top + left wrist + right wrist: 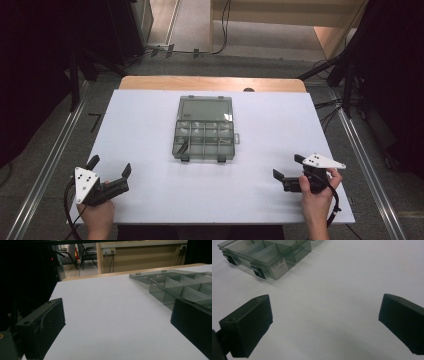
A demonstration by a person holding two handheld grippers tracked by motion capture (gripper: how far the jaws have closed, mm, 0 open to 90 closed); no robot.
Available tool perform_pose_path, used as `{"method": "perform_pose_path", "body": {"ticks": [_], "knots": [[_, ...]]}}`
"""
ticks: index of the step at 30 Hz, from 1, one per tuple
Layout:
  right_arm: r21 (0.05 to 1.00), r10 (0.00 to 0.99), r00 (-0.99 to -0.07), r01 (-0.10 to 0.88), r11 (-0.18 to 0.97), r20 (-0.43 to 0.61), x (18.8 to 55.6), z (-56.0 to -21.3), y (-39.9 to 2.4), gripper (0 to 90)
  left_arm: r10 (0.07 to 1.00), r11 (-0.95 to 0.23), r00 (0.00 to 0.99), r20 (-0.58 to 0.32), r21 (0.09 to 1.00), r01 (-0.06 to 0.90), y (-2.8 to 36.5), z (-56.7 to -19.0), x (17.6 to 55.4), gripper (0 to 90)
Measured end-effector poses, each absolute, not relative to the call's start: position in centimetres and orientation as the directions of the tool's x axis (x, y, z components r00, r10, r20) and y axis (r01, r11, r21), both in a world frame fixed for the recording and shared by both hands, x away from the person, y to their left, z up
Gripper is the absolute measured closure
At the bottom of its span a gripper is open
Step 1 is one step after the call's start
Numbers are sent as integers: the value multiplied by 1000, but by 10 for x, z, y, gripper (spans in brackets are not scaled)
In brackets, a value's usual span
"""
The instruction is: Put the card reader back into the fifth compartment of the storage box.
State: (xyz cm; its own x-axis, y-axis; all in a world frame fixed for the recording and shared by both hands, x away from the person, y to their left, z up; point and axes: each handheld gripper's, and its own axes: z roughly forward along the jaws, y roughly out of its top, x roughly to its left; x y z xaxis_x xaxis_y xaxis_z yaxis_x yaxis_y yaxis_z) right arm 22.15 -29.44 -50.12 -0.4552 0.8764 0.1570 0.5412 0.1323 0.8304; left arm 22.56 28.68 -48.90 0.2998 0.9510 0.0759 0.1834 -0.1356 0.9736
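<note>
2 hand-held grippers at the near corners of the white tabletop: left hand-held gripper gaping wide, holding nothing; right hand-held gripper likewise spread wide, empty. Clear compartment box mid-tabletop, lid laid open, well apart from both. Contents hard to make out through the smoky plastic; box cut off at the frame edge in both gripper views.

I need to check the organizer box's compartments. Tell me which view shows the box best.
The high view: the whole organizer box lies open, lid flat behind its compartments. The left gripper view catches its compartments side-on at the right edge; the right gripper view catches its front corner with latches and a label.
</note>
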Motion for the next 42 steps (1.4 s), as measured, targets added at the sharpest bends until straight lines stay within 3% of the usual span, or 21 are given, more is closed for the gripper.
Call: {"method": "perform_pose_path", "body": {"ticks": [42], "knots": [[879, 899, -387, 477, 3, 207, 202, -517, -346, 0, 951, -142, 299, 83, 973, 183, 286, -489, 226, 0]]}}
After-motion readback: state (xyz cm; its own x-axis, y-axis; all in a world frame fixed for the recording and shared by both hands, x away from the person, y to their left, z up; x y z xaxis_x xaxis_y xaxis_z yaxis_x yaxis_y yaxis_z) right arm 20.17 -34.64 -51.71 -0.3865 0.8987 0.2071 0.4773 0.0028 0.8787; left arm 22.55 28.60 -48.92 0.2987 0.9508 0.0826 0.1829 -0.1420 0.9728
